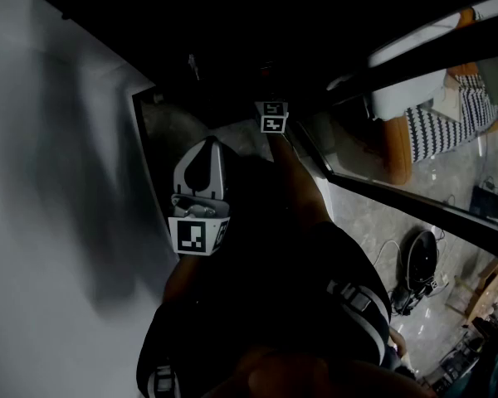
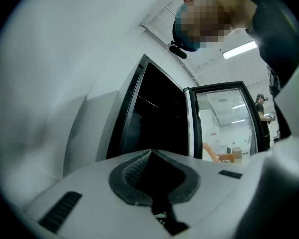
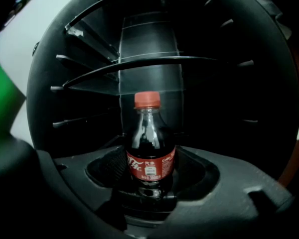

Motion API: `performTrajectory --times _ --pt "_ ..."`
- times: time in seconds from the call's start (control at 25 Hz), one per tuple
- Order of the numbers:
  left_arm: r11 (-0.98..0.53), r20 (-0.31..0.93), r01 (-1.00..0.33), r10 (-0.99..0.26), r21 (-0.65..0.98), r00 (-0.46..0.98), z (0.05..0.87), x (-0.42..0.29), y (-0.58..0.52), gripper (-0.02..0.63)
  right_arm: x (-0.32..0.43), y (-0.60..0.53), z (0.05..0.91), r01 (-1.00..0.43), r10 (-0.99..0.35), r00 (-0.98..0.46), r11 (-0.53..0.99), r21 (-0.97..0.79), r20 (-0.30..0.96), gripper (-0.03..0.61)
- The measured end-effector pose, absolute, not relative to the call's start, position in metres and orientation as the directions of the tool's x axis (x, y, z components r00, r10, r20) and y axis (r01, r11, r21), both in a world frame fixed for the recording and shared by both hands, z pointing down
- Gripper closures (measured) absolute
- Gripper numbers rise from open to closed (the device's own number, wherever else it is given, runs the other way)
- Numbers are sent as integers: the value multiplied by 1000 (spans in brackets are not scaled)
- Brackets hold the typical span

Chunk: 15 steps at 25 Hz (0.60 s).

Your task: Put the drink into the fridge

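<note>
While the right gripper (image 3: 150,176) clamps the drink bottle (image 3: 149,133) by its label at frame centre, a slanted release could tip it off the dark fridge shelves (image 3: 139,66) beyond. Only this view shows the bottle. The left gripper (image 2: 152,178) view, its jaws together on nothing, shows the open glass door (image 2: 222,123) at upper right.

Left gripper view: outside, tilted up at the open fridge (image 2: 159,118) and its glass door (image 2: 224,118). Right gripper view: close, facing the shelves (image 3: 139,63) inside. Head view: steeply down; same fridge.
</note>
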<state>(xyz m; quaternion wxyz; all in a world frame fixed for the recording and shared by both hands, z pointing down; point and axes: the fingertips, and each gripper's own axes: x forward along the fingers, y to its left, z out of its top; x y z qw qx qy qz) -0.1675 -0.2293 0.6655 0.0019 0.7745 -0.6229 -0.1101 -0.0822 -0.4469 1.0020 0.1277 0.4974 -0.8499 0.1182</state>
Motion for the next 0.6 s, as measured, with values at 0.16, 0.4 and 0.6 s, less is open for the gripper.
performTrajectory --times 0.16,0.4,0.6 --pt "-234 -194 -962 -959 138 206 663 -167 -229 609 -87 -448 999 -865 -804 -483 499 -48 346 288" --pt "-235 -166 -961 -963 147 210 667 -166 -227 609 -87 -446 1003 -861 -791 -485 506 -45 372 275" --pt "-225 -184 -962 -963 154 195 661 -171 -225 609 -85 -448 992 -870 -810 -468 492 -23 353 268"
